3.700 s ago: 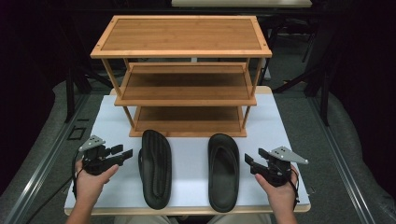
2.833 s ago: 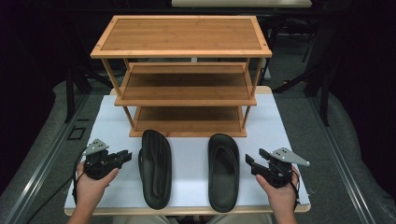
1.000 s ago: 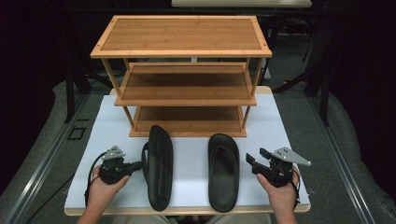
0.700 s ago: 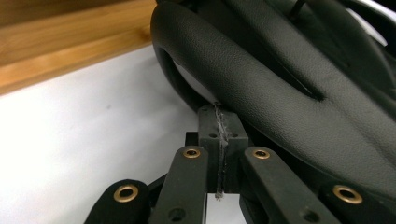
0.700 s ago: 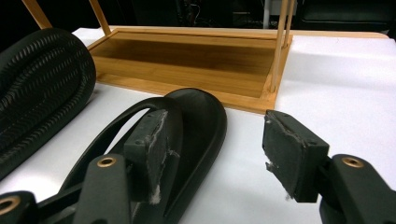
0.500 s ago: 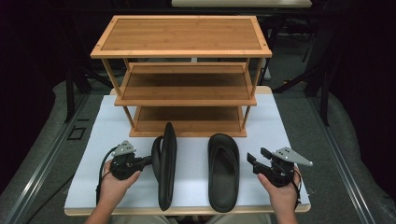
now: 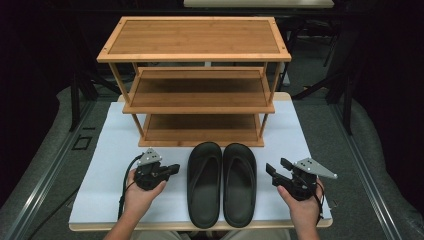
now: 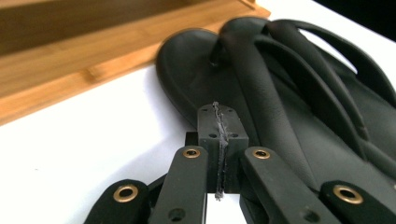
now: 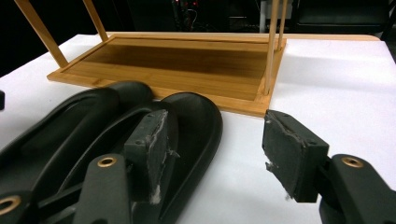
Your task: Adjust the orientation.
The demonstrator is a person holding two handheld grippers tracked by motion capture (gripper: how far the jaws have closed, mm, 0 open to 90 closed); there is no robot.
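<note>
Where bamboo rack (image 7: 195,90) stands, 2 rubbery sandals (image 7: 221,182).

The right gripper view cuts off both sandals' (image 9: 93,121) heels; the rack (image 8: 70,56) blurs nearby.

No readable text, labels, brands or numbers anywhere. Wooden rack (image 7: 195,75): bare wood, unmarked. Black sandals (image 7: 221,182) in front of rack: no visible logo. Gripper parts: plain, no markings legible.
</note>
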